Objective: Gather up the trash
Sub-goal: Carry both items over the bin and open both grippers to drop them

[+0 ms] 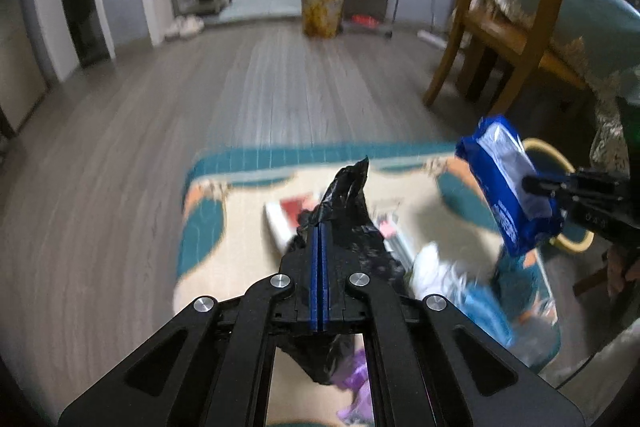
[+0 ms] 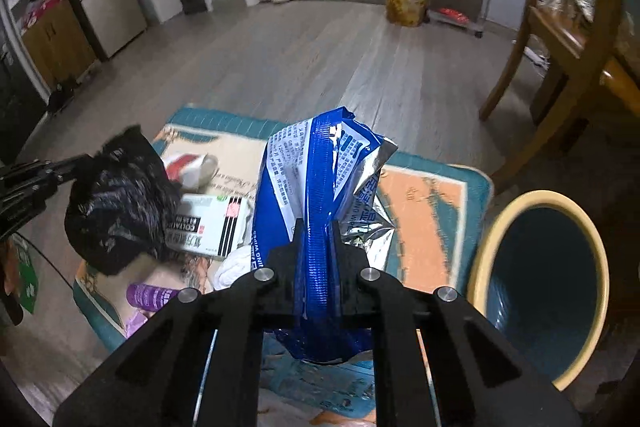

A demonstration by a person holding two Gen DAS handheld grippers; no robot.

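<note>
**Both grippers lifted trash off the rug**

The left gripper [image 1: 320, 227] had its fingers clenched on a crumpled black plastic bag [image 1: 344, 203], held above the patterned rug [image 2: 424, 219]. The right gripper [image 2: 316, 227] pinched a blue foil wrapper [image 2: 320, 171] upright between its fingers. A white carton [image 2: 208, 223], a purple tube [image 2: 150, 295] and what looked like tissue lay below. The teal bin [image 2: 548, 279] stood beside the rug, right of the wrapper.

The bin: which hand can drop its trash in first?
Probably the right. Its gripper holds the blue wrapper just beside the bin; the left gripper, holding the black bag, sits farther away.
</note>
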